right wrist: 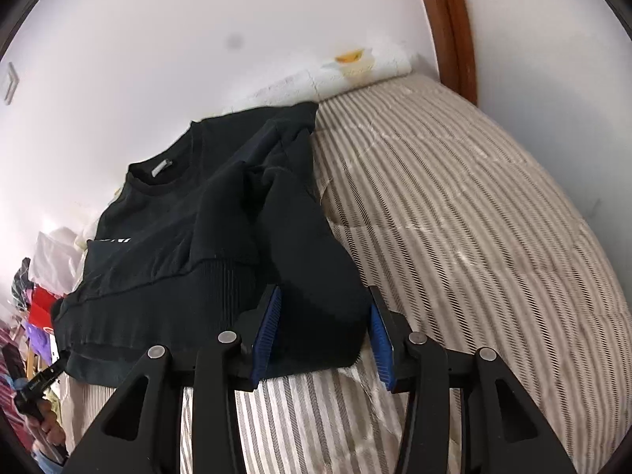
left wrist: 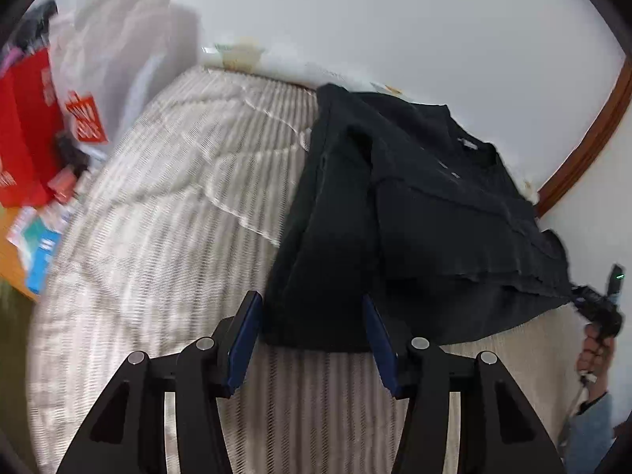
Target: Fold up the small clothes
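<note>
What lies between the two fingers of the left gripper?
In the left wrist view, the open left gripper has the cuff end of the black sweatshirt sleeve between its fingers, lying on the striped bedcover.

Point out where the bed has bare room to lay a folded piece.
Bare striped bedspread lies between the black sweater and the wooden frame; another patch runs from the sweater toward the red bag, where clutter crowds the edge.

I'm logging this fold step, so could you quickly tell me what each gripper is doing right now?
Left gripper: open, jaws either side of a sleeve of the black sweatshirt, not clamped.
Right gripper: open, jaws astride the other sleeve.
</note>
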`<action>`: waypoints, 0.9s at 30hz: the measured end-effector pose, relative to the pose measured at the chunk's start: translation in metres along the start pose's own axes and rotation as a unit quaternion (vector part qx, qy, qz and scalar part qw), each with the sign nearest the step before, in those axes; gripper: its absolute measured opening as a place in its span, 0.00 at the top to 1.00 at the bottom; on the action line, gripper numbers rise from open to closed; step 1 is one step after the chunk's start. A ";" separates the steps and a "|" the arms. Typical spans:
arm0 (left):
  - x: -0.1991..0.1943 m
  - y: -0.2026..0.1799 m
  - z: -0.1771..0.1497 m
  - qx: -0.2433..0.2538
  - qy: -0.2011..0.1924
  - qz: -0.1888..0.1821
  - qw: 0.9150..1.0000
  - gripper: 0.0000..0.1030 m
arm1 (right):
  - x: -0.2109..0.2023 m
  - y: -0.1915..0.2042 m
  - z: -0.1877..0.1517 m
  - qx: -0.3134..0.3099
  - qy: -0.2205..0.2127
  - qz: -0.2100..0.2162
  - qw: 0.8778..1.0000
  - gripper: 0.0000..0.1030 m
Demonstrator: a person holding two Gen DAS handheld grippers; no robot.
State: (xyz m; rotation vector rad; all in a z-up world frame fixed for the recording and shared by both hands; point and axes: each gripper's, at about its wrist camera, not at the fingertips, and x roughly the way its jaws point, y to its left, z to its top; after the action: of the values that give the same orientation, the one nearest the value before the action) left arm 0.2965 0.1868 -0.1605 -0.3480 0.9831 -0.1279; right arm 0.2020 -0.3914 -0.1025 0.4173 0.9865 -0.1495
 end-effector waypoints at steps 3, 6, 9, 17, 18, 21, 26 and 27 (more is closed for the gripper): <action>0.009 -0.003 0.003 0.003 0.001 0.002 1.000 0.52 | 0.013 0.003 0.004 0.010 0.017 -0.001 1.000 0.57; 0.013 -0.007 0.005 0.006 -0.003 0.004 1.000 0.54 | 0.016 0.007 0.004 0.004 0.014 -0.004 1.000 0.64; 0.017 -0.010 0.005 0.006 -0.007 0.013 1.000 0.66 | 0.010 0.014 0.001 -0.030 0.005 -0.004 1.000 0.79; -0.004 -0.013 -0.004 0.016 -0.025 0.021 0.999 0.91 | -0.010 0.024 -0.017 -0.043 -0.007 -0.021 0.999 0.84; -0.010 -0.011 -0.006 0.014 -0.025 0.019 0.999 0.91 | -0.014 0.025 -0.021 -0.043 -0.006 -0.021 0.999 0.84; -0.027 -0.006 -0.019 0.000 -0.021 0.010 1.000 0.91 | -0.027 0.025 -0.034 -0.044 -0.002 -0.018 0.999 0.84; -0.050 -0.003 -0.049 0.008 -0.020 0.015 1.000 0.91 | -0.049 0.027 -0.062 -0.052 0.006 -0.016 0.999 0.84; -0.057 -0.002 -0.059 0.011 -0.019 0.016 1.000 0.91 | -0.054 0.027 -0.069 -0.056 0.007 -0.017 0.998 0.84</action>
State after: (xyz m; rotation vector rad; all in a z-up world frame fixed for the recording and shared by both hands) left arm 0.2165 0.1864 -0.1444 -0.3137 0.9477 -0.1023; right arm 0.1272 -0.3426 -0.0829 0.2986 1.0116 -0.1211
